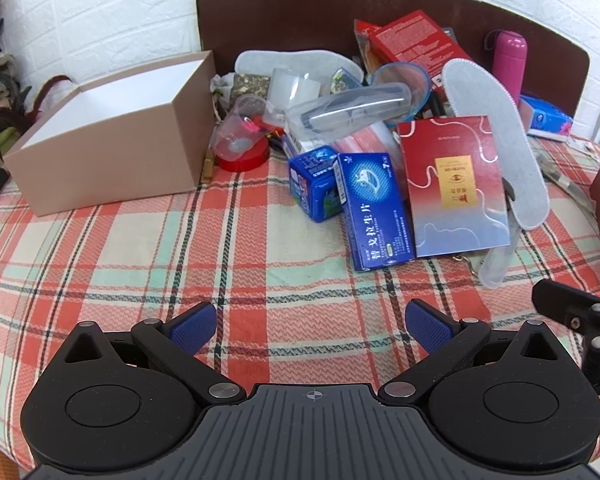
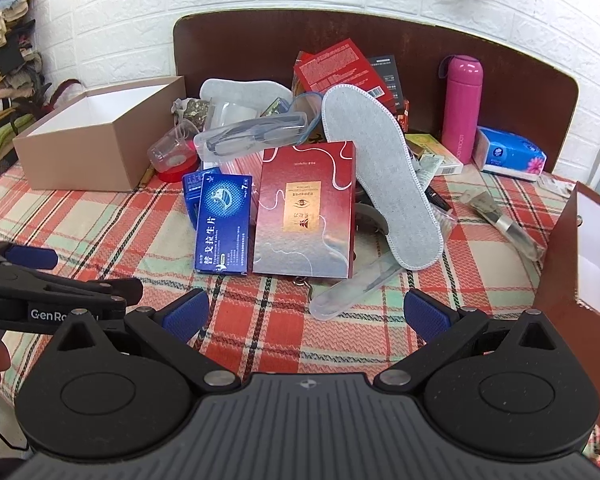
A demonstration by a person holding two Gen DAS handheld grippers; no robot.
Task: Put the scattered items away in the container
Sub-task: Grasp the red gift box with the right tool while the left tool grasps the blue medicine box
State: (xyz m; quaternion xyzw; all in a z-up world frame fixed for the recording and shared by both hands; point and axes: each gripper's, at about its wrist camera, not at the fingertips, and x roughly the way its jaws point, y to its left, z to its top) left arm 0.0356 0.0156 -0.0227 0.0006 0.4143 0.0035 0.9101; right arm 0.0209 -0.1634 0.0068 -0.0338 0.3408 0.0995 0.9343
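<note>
An open tan cardboard box with a white, bare inside stands at the back left of the plaid table. To its right lies a heap: a blue medicine carton, a red and silver flat box, a grey insole, a clear glasses case, a clear cup on a red tape roll. My left gripper is open, low over bare cloth in front of the heap. My right gripper is open too, just short of the flat box.
A pink flask and a blue tissue pack stand at the back right. A brown box lid stands at the right edge. A dark headboard and white brick wall close the back. Clothes pile at the far left.
</note>
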